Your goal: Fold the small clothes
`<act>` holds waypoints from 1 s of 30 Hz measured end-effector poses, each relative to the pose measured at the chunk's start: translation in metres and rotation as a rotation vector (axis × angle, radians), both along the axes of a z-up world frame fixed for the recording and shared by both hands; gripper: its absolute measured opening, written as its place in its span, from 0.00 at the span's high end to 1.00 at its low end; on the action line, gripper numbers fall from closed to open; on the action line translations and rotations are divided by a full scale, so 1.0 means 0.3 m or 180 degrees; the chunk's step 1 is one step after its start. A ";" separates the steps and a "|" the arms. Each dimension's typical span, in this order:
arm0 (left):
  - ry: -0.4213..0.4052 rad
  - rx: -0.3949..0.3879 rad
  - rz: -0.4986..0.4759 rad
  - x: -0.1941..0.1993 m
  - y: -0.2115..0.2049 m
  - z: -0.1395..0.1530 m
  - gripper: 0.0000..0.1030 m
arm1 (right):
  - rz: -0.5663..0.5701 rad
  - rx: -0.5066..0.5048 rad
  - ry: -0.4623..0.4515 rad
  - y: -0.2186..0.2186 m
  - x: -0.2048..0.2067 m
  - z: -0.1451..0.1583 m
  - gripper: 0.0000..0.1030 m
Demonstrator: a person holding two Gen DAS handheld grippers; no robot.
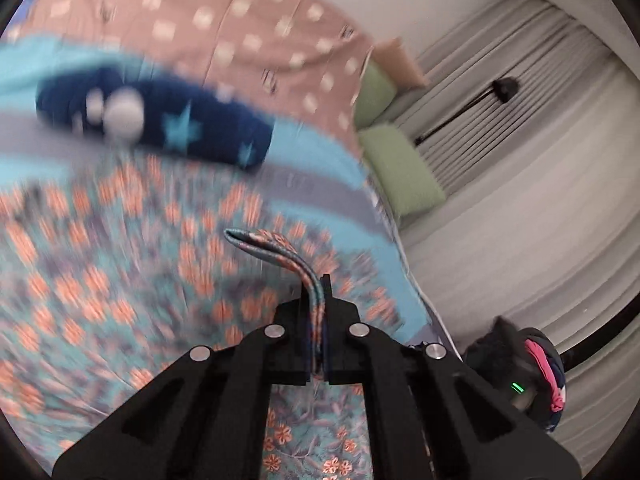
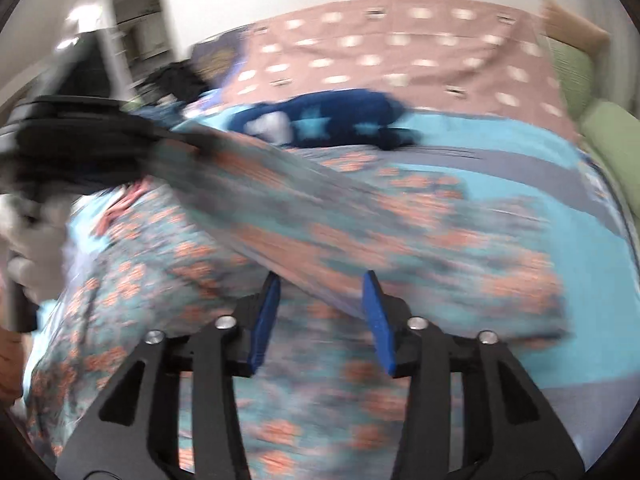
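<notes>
A teal garment with orange flowers (image 1: 120, 280) lies spread on the bed, blurred by motion. My left gripper (image 1: 318, 312) is shut on a folded edge of it (image 1: 276, 248), which sticks up between the fingers. In the right wrist view the same floral garment (image 2: 360, 220) stretches from the left gripper (image 2: 80, 140) at upper left down across the bed. My right gripper (image 2: 320, 316) is open, its blue pads (image 2: 262, 320) apart just above the cloth and holding nothing. A folded navy garment with light blue stars (image 1: 160, 120) lies farther back; it also shows in the right wrist view (image 2: 340, 120).
The bed carries a light blue and grey striped sheet (image 2: 560, 168) and a pink cover with white dots (image 1: 240, 20). Green pillows (image 1: 400, 168) lie at the bed's right edge by grey curtains (image 1: 540, 120). A dark clothes pile (image 1: 528, 368) sits at lower right.
</notes>
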State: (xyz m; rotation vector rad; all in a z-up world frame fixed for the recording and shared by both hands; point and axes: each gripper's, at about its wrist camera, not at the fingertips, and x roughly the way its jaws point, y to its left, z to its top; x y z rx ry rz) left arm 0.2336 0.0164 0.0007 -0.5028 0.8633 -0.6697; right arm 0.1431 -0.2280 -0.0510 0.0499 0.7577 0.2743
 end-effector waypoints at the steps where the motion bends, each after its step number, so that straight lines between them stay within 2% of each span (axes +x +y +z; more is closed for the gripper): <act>1: -0.0104 0.0017 0.0034 -0.008 0.023 0.043 0.97 | -0.0210 -0.0036 0.0006 -0.042 0.003 0.004 0.31; 3: -0.0252 0.0082 0.0132 -0.027 0.071 0.102 0.97 | -0.0772 -0.0158 -0.0033 -0.138 -0.002 0.005 0.27; 5: -0.0371 0.0184 0.0241 -0.042 0.124 0.138 0.97 | -0.1023 -0.0194 0.0067 -0.210 0.002 -0.021 0.26; 7: -0.0400 0.0265 0.0363 -0.051 0.179 0.146 0.97 | -0.1011 -0.0147 0.0301 -0.239 0.016 -0.064 0.26; 10: -0.0317 0.0311 0.0529 -0.051 0.257 0.111 0.97 | -0.0878 -0.0026 0.0488 -0.227 0.027 -0.109 0.26; 14: -0.0190 0.0349 0.0671 -0.063 0.346 0.062 0.97 | -0.0822 -0.0227 0.0423 -0.185 0.036 -0.112 0.26; 18: -0.0169 0.0349 0.0709 -0.070 0.383 0.060 0.97 | -0.0843 -0.0470 0.0328 -0.167 0.030 -0.107 0.25; 19: -0.0174 0.0419 0.0739 -0.076 0.389 0.051 0.97 | -0.0902 -0.0554 0.0286 -0.160 0.024 -0.107 0.25; 20: -0.0162 0.0482 0.0749 -0.074 0.389 0.038 0.97 | -0.1101 -0.0813 0.0209 -0.166 0.012 -0.109 0.25; 21: -0.0118 0.0636 0.0776 -0.072 0.394 0.004 0.97 | -0.1169 -0.0941 0.0168 -0.162 0.011 -0.111 0.24; 24: 0.0035 0.1019 0.0952 -0.060 0.427 -0.100 0.97 | -0.1115 -0.1117 0.0131 -0.146 -0.014 -0.115 0.23; 25: 0.0111 0.1091 0.0999 -0.052 0.444 -0.136 0.97 | -0.0990 -0.1073 0.0176 -0.141 -0.022 -0.118 0.23; 28: 0.0516 0.0916 0.1046 -0.038 0.513 -0.267 0.97 | -0.0631 -0.0674 0.0274 -0.157 -0.036 -0.107 0.23; 30: 0.0588 0.0889 0.1040 -0.047 0.530 -0.317 0.97 | -0.0487 -0.0296 0.0266 -0.194 -0.034 -0.068 0.23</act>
